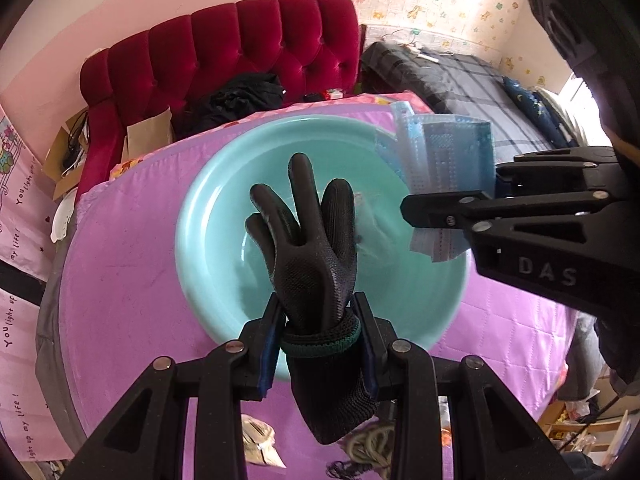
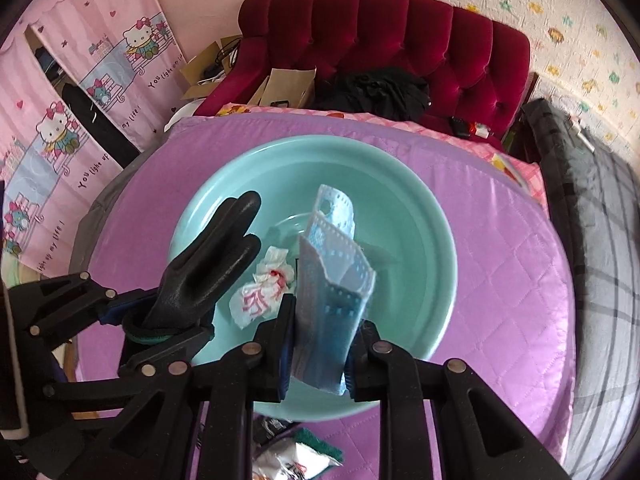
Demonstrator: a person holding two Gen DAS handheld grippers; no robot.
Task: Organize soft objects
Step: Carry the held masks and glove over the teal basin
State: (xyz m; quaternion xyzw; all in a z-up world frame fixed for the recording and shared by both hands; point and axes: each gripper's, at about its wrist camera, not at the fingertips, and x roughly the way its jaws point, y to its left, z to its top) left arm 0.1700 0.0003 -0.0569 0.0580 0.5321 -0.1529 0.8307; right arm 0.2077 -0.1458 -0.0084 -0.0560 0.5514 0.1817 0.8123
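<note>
"DAS" is moulded in raised letters on the right claw [image 1: 440,210] body. The pink cartoon-cat curtain [image 2: 60,128] on the left wall repeats "YOU light up my life!".

Surface: a round table [image 2: 500,248] w/ a quilted purple cover, a teal basin [image 2: 420,208] sitting in the middle. Room has pink walls, a red tufted sofa [image 2: 400,32] behind the table w/ black clothes [image 2: 372,88] and cardboard boxes on it, and a dark plaid bed [image 1: 472,80] to the right under star-patterned wallpaper.

Left claw [image 1: 320,344] is clenched on the cuff of a black glove [image 1: 312,240], fingers pointing up, held over the basin. Right claw is clenched on a stack of blue face masks [image 2: 332,280], also over the basin, just beside the glove. A crumpled white-and-red tissue [image 2: 264,284] lies in the basin bottom. Near the table's front edge: a green sponge [image 2: 316,440] and some foil packets, partly hidden by the claws.
</note>
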